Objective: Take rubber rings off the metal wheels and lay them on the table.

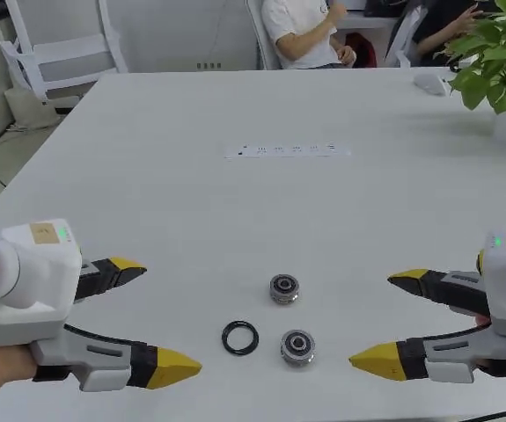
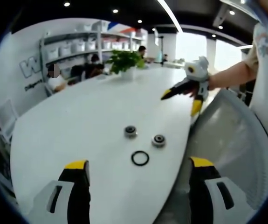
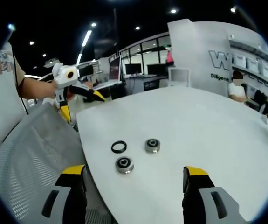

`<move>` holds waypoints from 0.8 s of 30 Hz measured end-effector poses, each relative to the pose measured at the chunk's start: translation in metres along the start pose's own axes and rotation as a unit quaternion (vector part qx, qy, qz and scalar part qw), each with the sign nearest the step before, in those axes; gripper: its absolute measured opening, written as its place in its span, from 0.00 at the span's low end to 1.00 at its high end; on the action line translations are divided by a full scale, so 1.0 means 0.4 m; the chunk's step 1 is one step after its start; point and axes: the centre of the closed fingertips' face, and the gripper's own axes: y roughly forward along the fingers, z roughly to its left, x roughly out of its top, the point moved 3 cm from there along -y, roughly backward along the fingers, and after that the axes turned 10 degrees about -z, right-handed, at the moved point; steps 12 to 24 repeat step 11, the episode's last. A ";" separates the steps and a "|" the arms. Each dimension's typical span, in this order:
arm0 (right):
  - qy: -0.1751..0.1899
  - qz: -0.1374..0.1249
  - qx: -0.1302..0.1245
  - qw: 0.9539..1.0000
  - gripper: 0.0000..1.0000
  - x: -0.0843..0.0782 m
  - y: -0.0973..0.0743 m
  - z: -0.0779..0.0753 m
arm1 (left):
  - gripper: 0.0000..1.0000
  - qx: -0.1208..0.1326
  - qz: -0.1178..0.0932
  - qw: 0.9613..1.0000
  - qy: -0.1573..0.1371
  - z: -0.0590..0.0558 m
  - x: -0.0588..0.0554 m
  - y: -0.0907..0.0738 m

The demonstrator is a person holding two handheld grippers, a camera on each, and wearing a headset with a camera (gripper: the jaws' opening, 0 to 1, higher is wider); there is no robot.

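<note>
one black rubber ring (image 1: pixel 239 338) lies flat and loose on the white table (image 1: pixel 147 176), close to the near edge and just beside two small round metal wheels. the nearer wheel (image 1: pixel 297 346) sits just right of the ring, apart from it; the farther wheel (image 1: pixel 284 288) sits a little behind, touching neither. both wheels lie flat with dark hubs facing up. the left gripper (image 1: pixel 169 315), grey with yellow-tipped jaws, is held at the left of the group with its jaws spread wide and nothing between them. the right gripper (image 1: pixel 373 319), of the same make, faces it from the right, likewise spread wide and empty. both are near the parts but clear of them.

judged from this layout, the task is partly done: one ring is off and laid down as required. the nearer wheel shows a bright bare rim and is probably the one stripped. the farther wheel looks darker round its rim and may carry a ring, though it is too small to say for sure. what is left, on that reading, is to strip the farther wheel and lay its ring on the table.

a white power strip (image 1: pixel 288 151) lies well beyond the parts at mid-table, and a green potted plant (image 1: pixel 499 61) stands at the far right corner.
</note>
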 end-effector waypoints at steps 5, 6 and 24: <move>0.002 0.002 -0.001 1.000 0.85 -0.010 -0.003 -0.003 | 0.89 0.002 0.000 1.000 0.000 -0.001 -0.001 0.003; 0.003 0.002 -0.002 1.000 0.85 -0.012 -0.003 -0.004 | 0.89 0.003 0.000 1.000 -0.001 -0.001 -0.002 0.004; 0.007 0.005 -0.002 1.000 0.85 -0.021 -0.009 -0.008 | 0.89 0.003 0.000 1.000 -0.005 -0.004 -0.004 0.006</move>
